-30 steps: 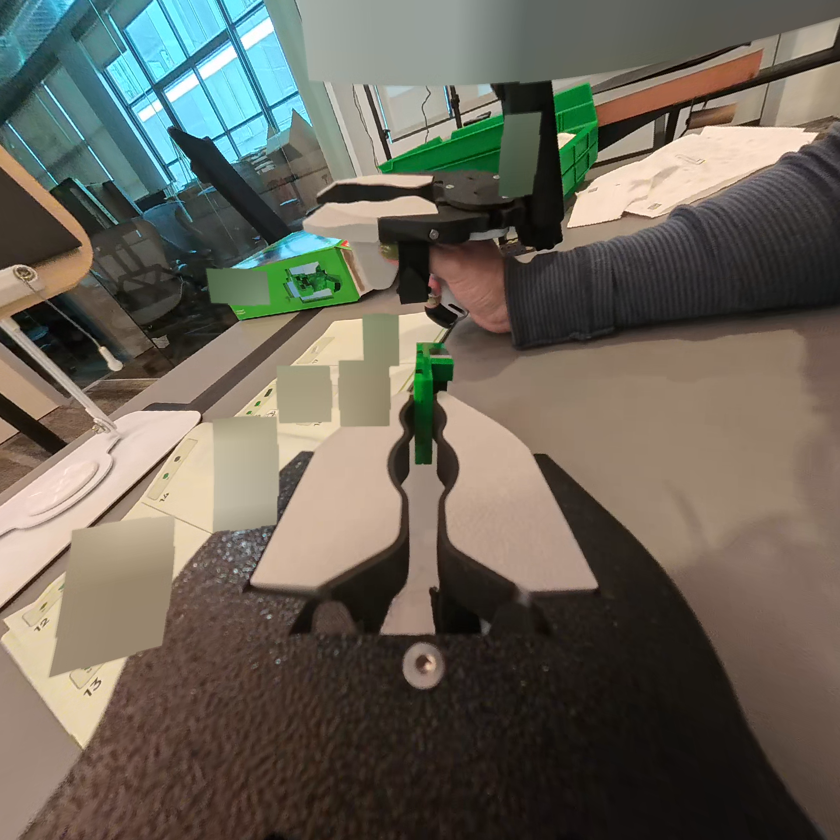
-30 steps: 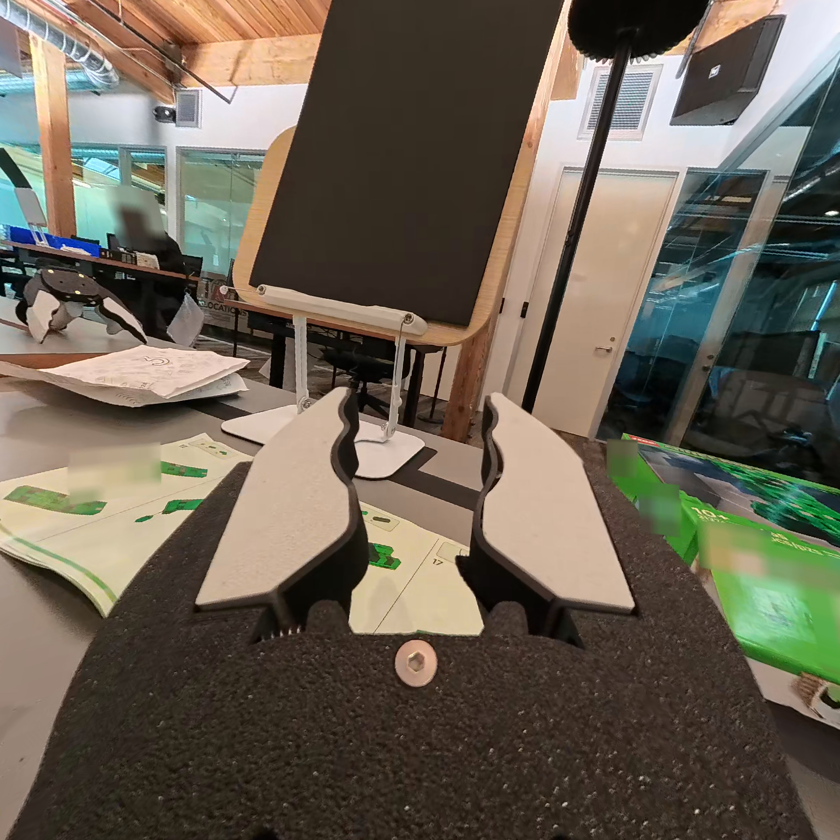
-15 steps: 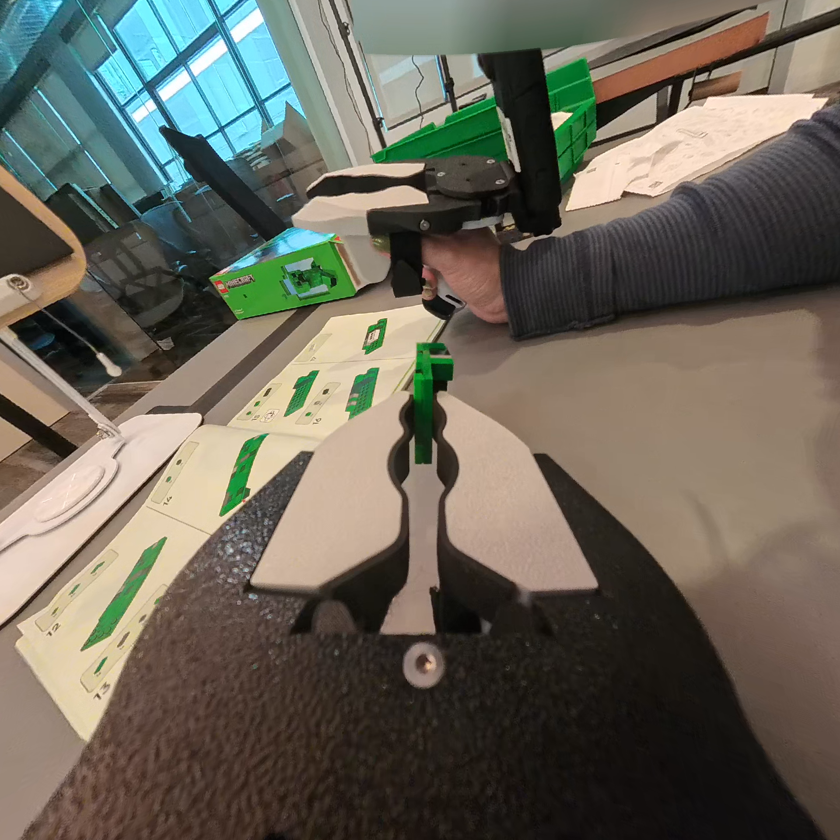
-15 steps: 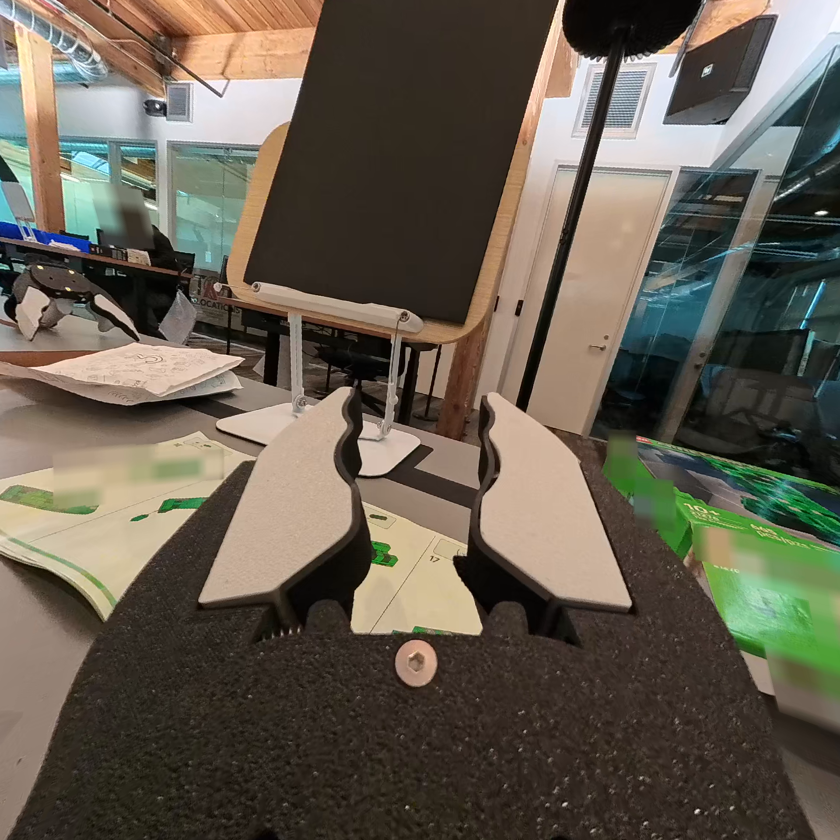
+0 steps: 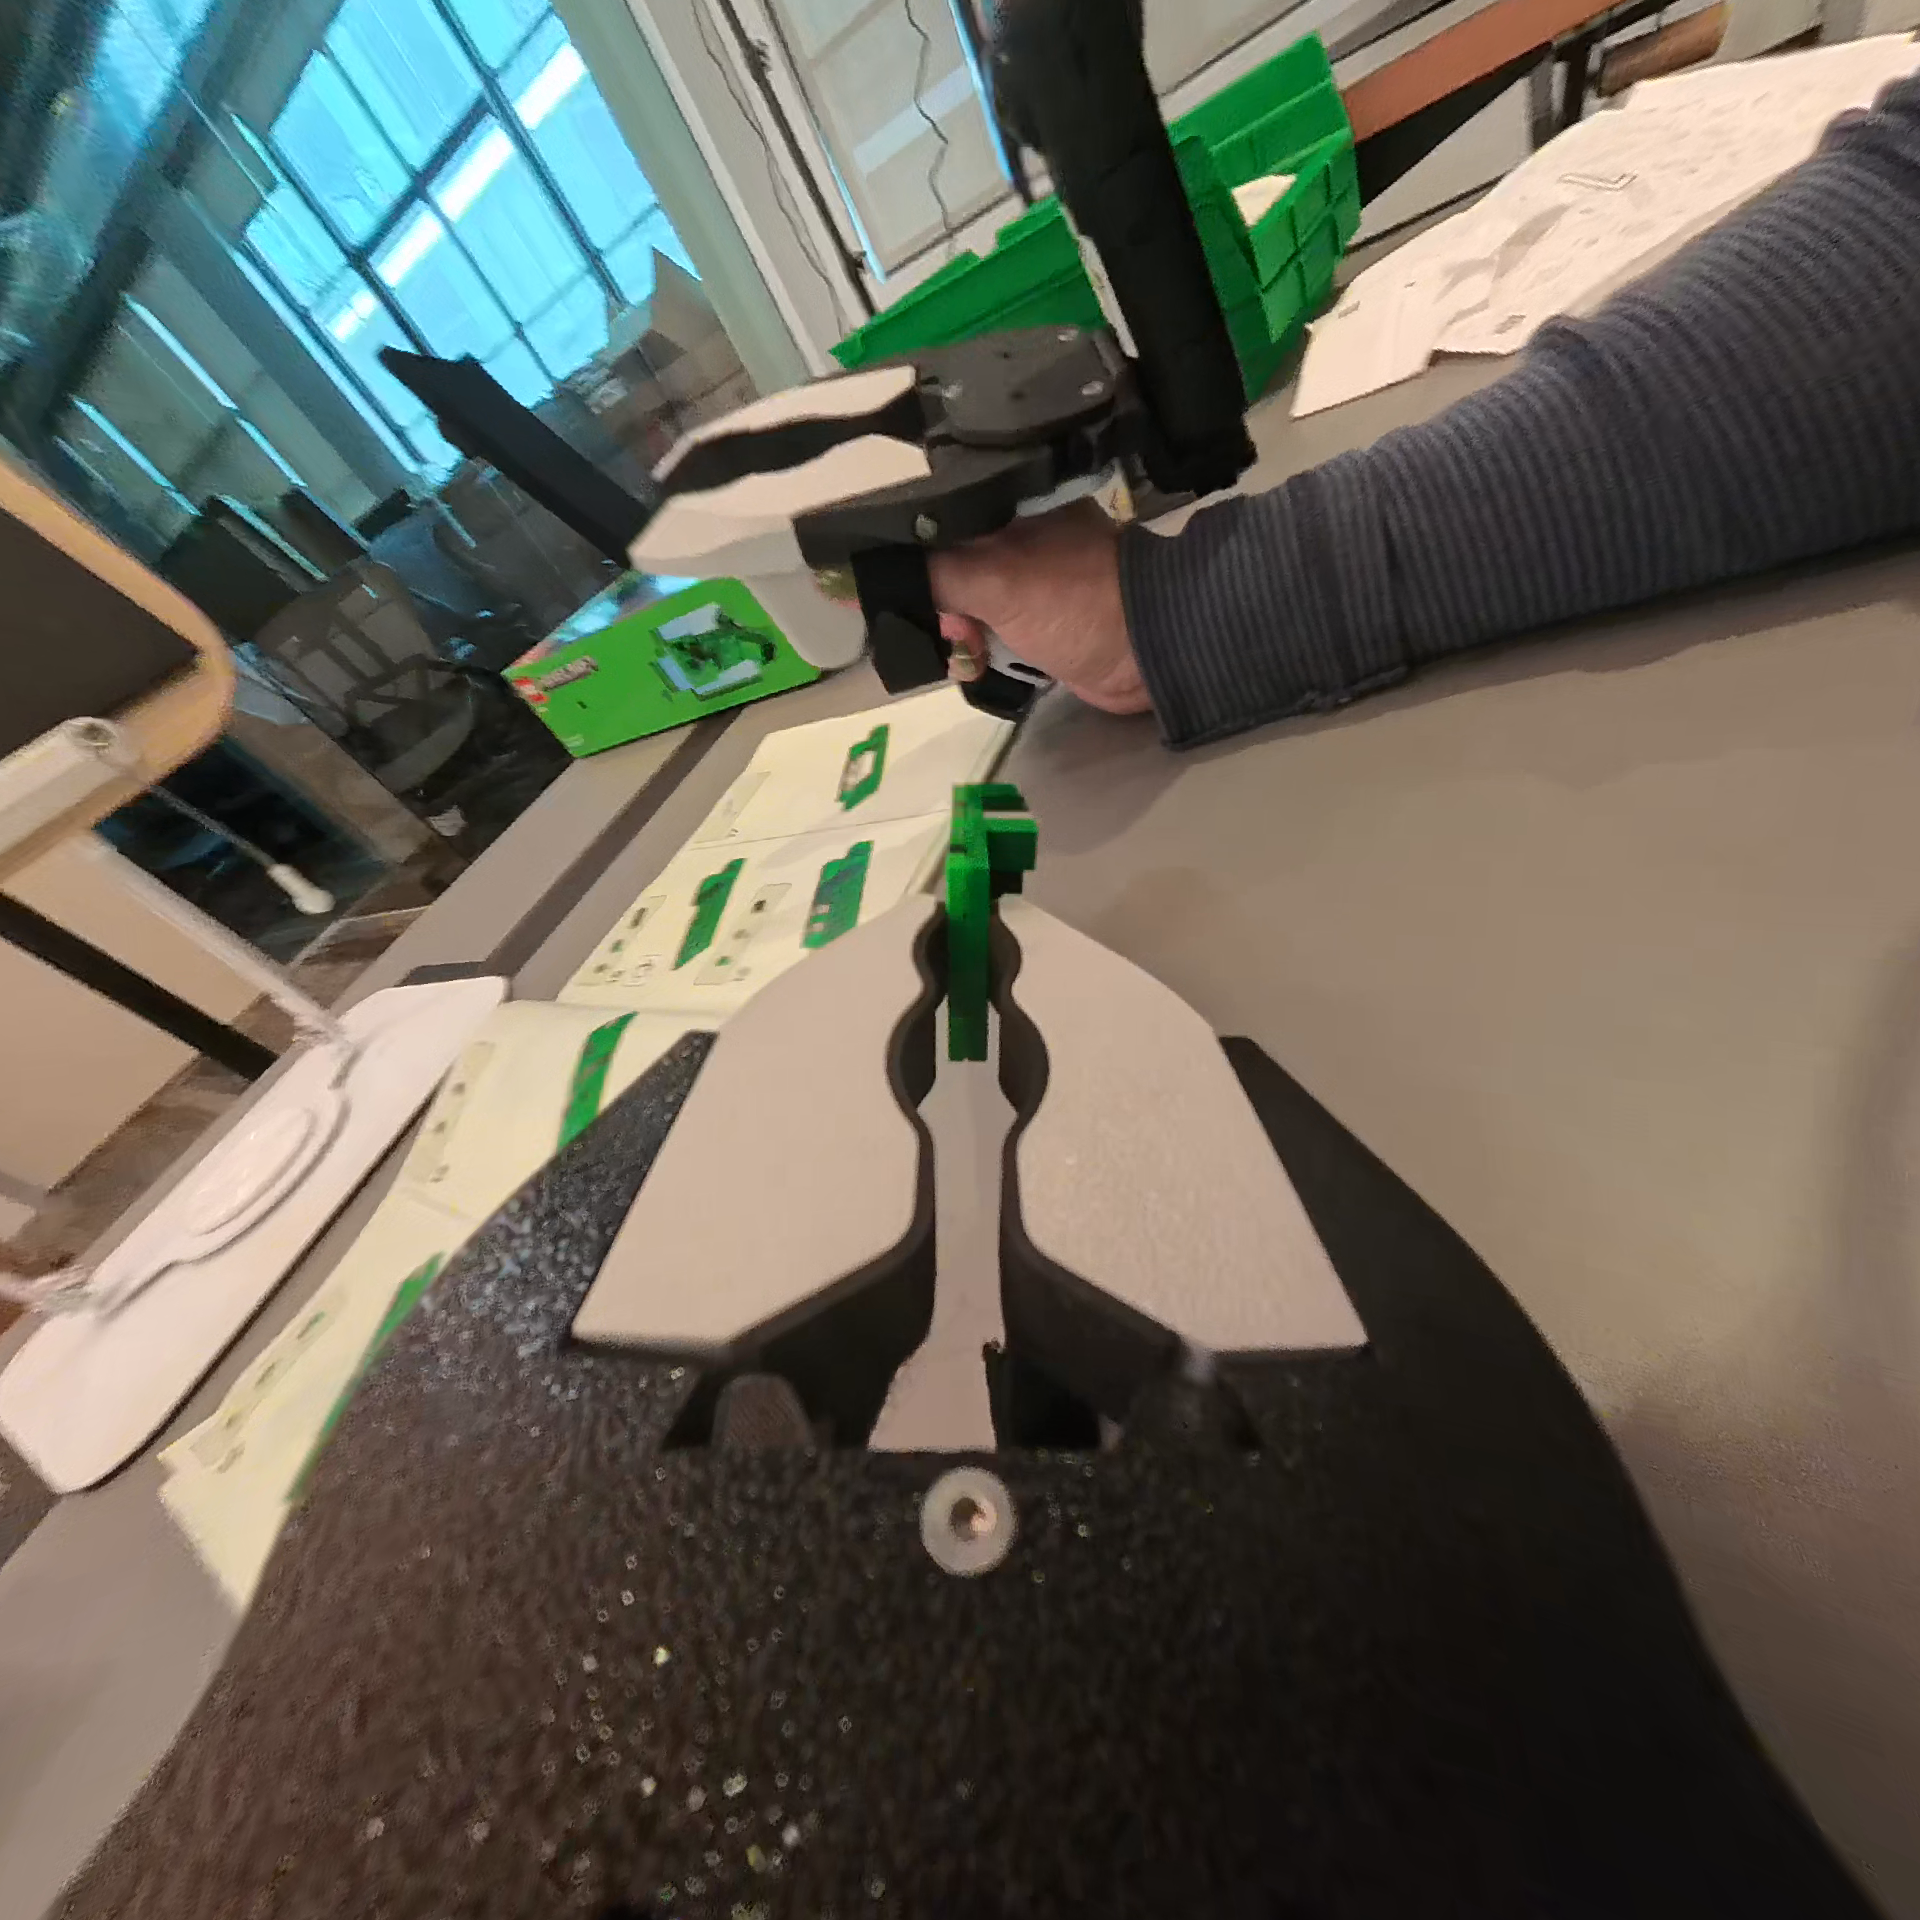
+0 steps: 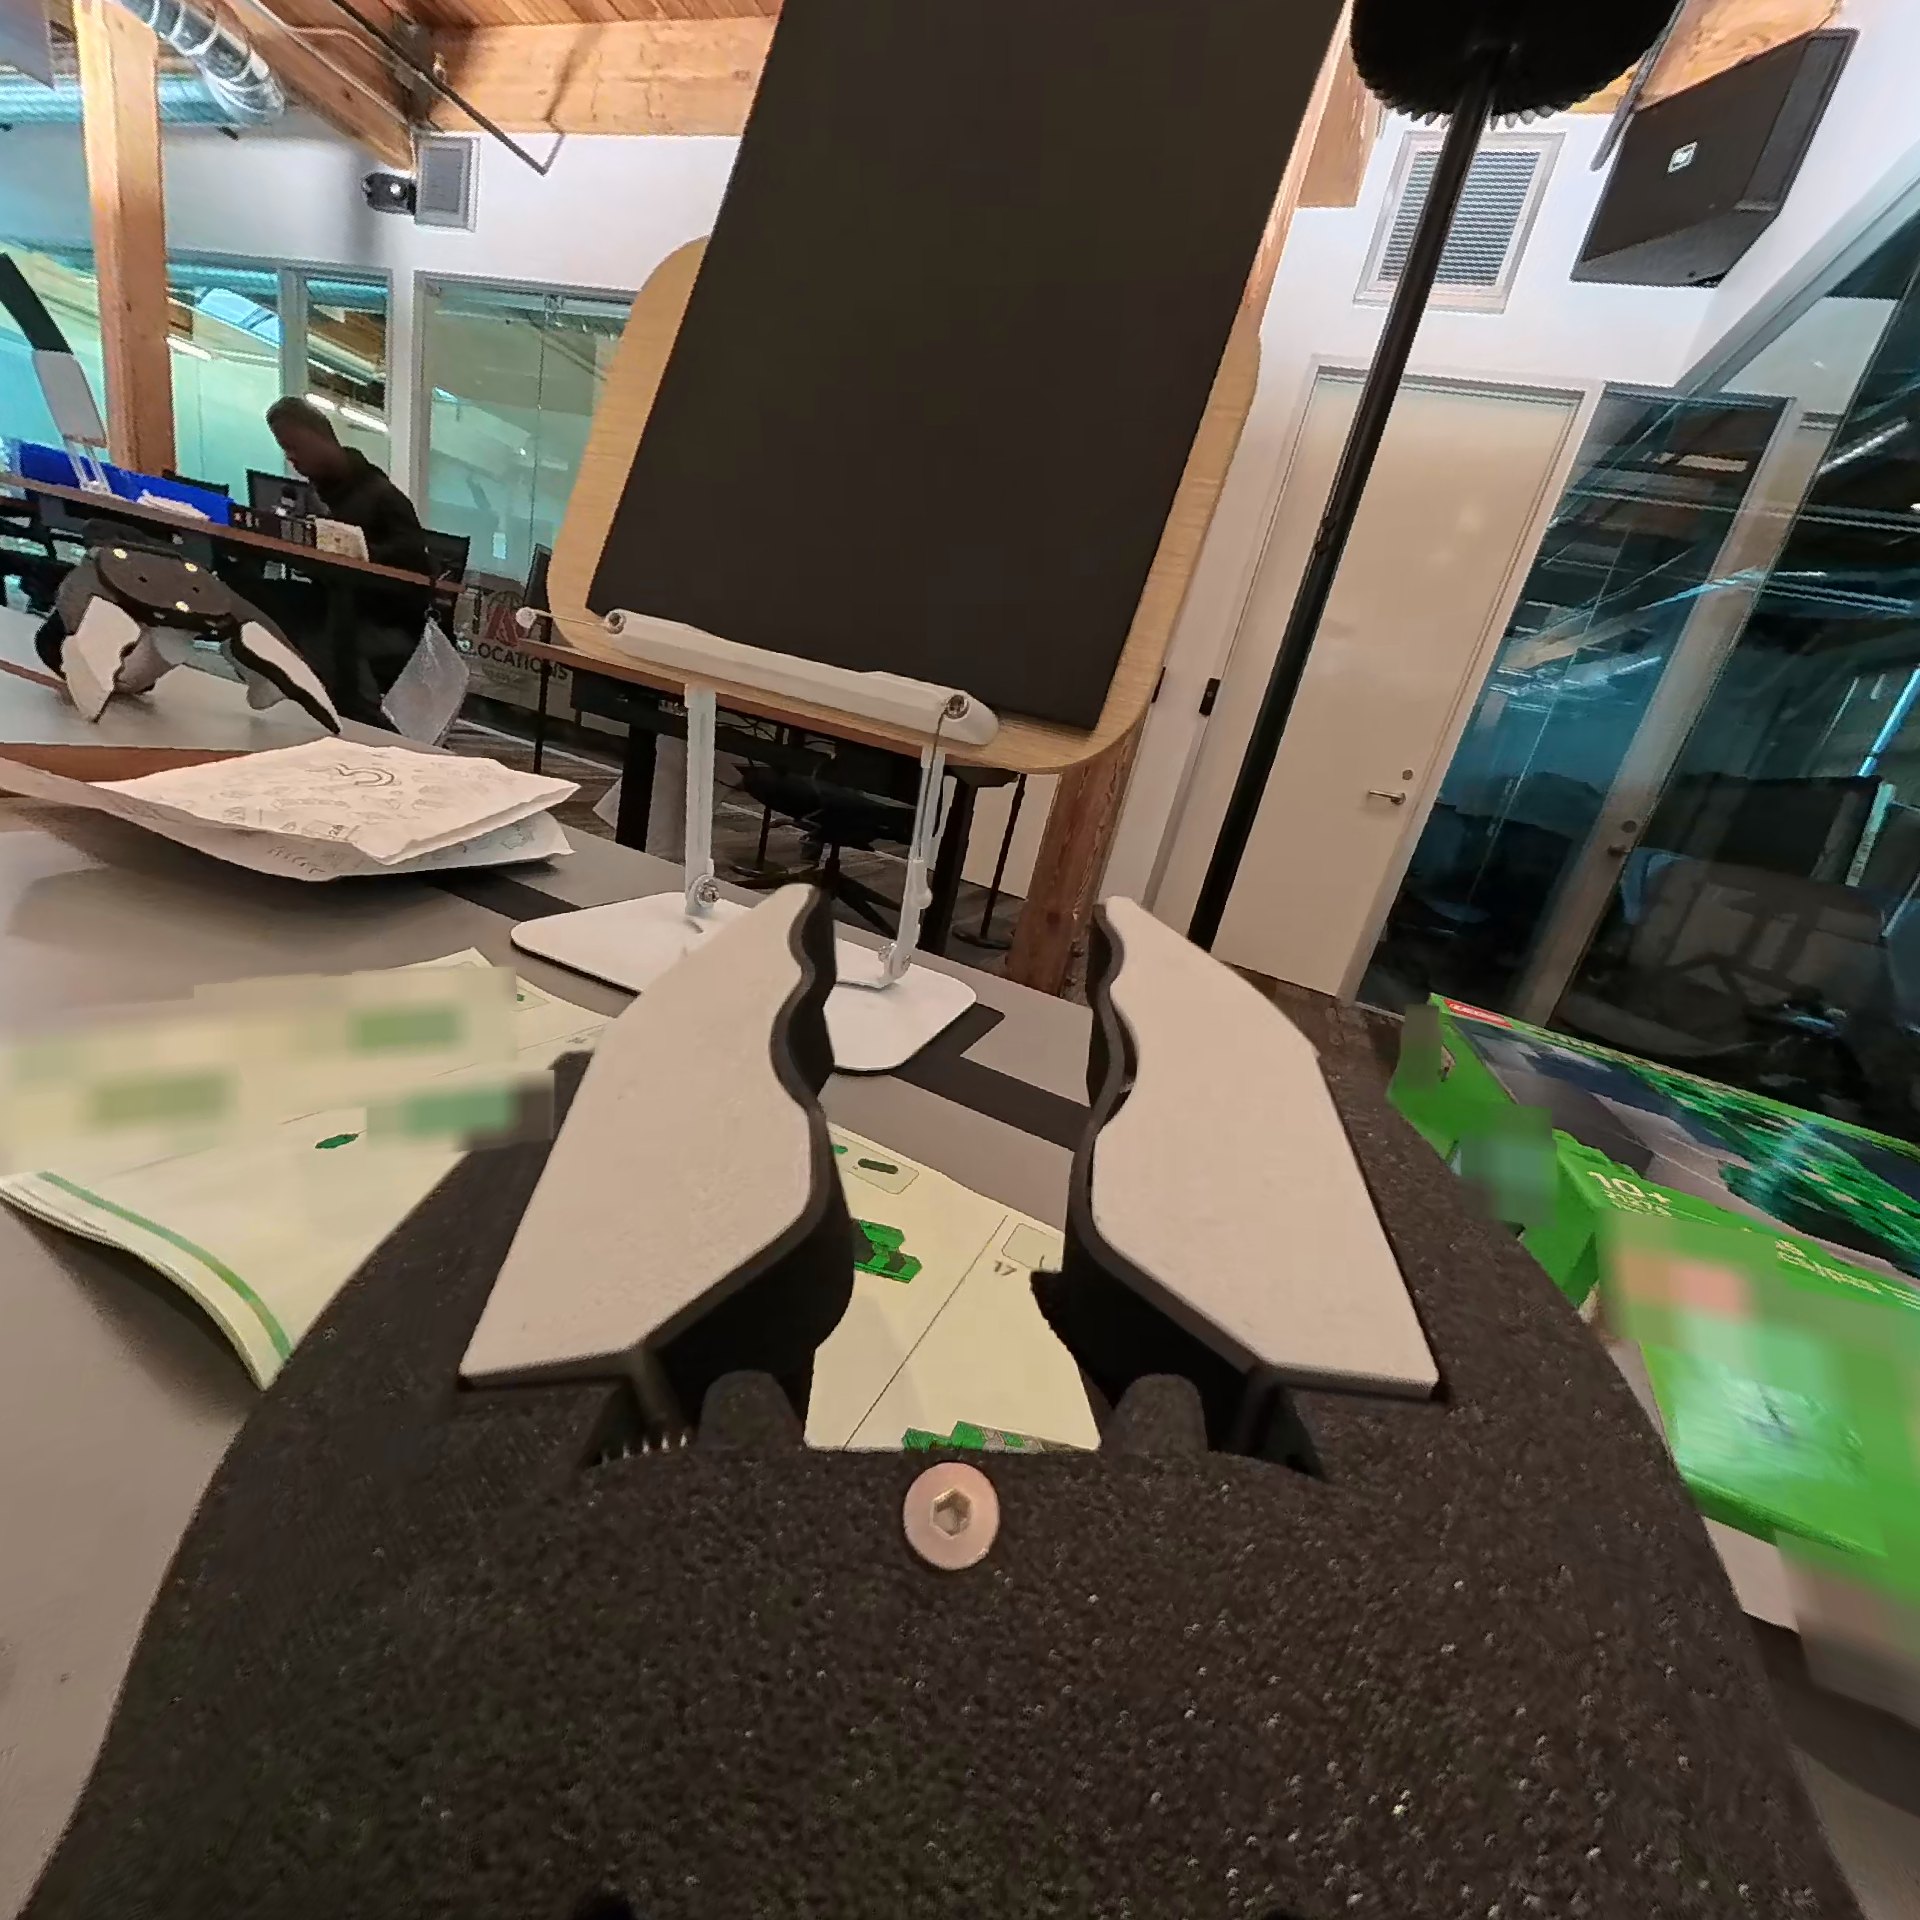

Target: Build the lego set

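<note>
1. The left gripper (image 5: 971, 935) has its fingers nearly closed on a green lego piece (image 5: 982, 914), pinched edge-on between the tips; the piece stands upright and juts out past them, above the grey desk (image 5: 1507, 935).
2. The right gripper (image 6: 956, 935), held by a hand (image 5: 1039, 623) in a dark sleeve, has its fingers spread wide with nothing between them.
3. An open instruction booklet (image 5: 779, 852) lies near the desk's far edge, under both grippers.
4. A green set box (image 6: 1714, 1247) sits beside the booklet at that edge.
5. A tablet stand (image 6: 883, 987) rests on the desk's edge, past the booklet.
</note>
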